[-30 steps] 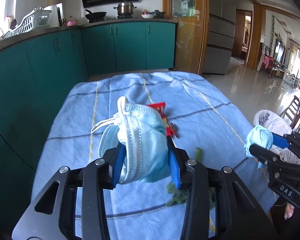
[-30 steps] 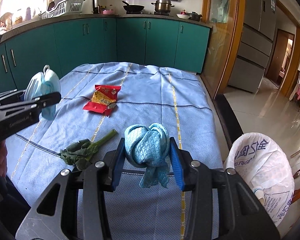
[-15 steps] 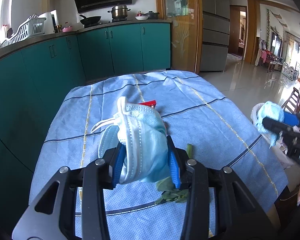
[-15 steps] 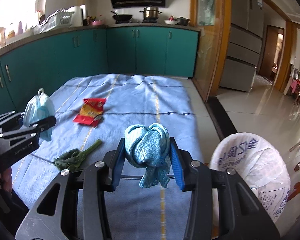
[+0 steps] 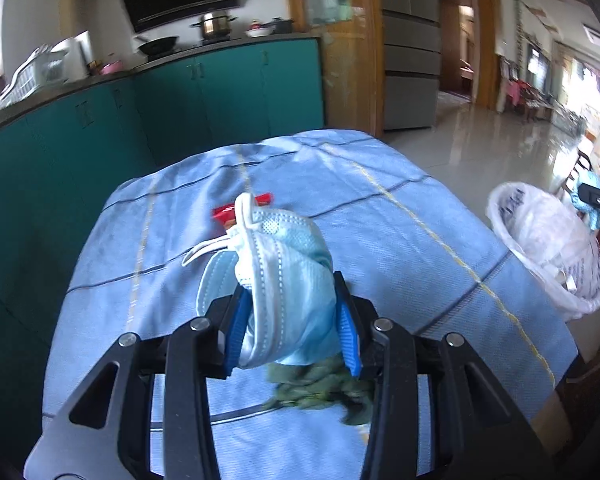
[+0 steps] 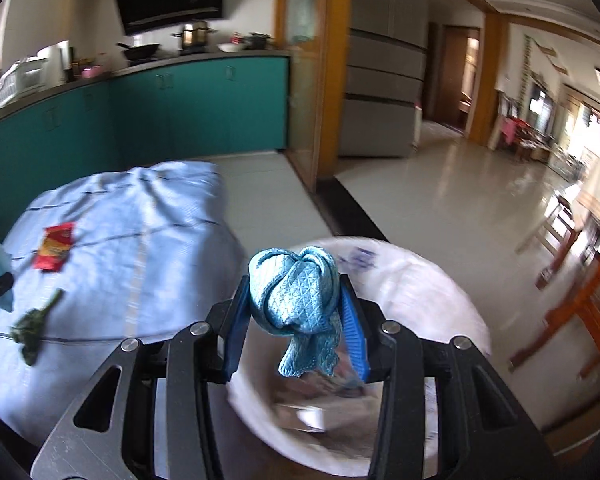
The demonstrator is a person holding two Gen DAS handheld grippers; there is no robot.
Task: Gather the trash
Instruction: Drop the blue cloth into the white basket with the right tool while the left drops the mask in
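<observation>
My left gripper (image 5: 290, 320) is shut on a crumpled blue face mask (image 5: 284, 272) and holds it above the blue tablecloth (image 5: 380, 232). My right gripper (image 6: 296, 320) is shut on a knotted blue cloth (image 6: 296, 292) and holds it over the open white trash bag (image 6: 432, 292), which also shows right of the table in the left wrist view (image 5: 548, 252). A red snack wrapper (image 6: 54, 244) and a green vegetable scrap (image 6: 34, 328) lie on the table. The scrap also shows just below the mask (image 5: 320, 388).
Teal kitchen cabinets (image 5: 204, 96) run along the left and far sides of the table. Tiled floor (image 6: 460, 200) opens to the right. Wooden chairs (image 6: 580, 300) stand beyond the trash bag.
My right gripper has swung right from the table's edge to above the trash bag, still holding the cloth. My left gripper has turned right with the mask, bringing the bag into its view.
</observation>
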